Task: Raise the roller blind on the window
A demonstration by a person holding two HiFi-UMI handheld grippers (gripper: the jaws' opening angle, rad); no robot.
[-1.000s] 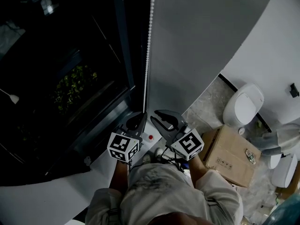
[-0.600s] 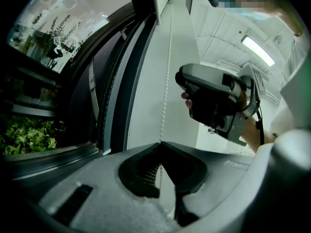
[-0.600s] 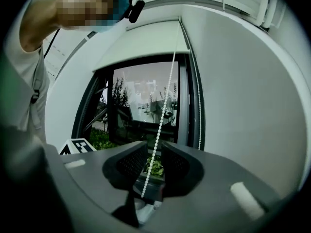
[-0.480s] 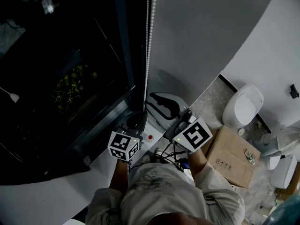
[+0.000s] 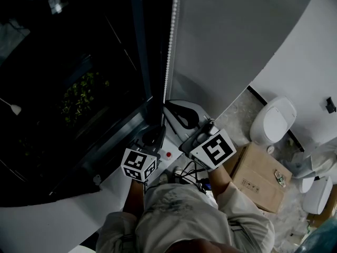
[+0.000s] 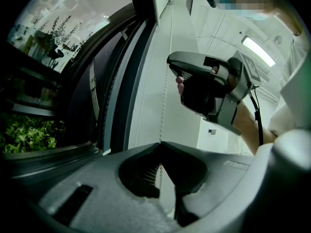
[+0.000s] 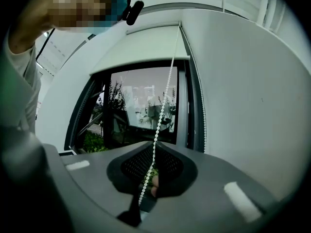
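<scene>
right gripper view: roller blind (image 7: pixel 141 47) gathered near top of window (image 7: pixel 141 106), glass mostly bare. right tongs (image 7: pixel 155 143) clenched on bead chain (image 7: pixel 163 113); left tongs (image 6: pixel 160 143) clenched on same chain, lower down. probably few pulls left.

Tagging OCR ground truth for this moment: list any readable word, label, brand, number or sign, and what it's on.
No text can be read in any view.
Cardboard box: small dark print on its side, too small to read.
Left marker cube, right marker cube: black-and-white square patterns only, no letters.
</scene>
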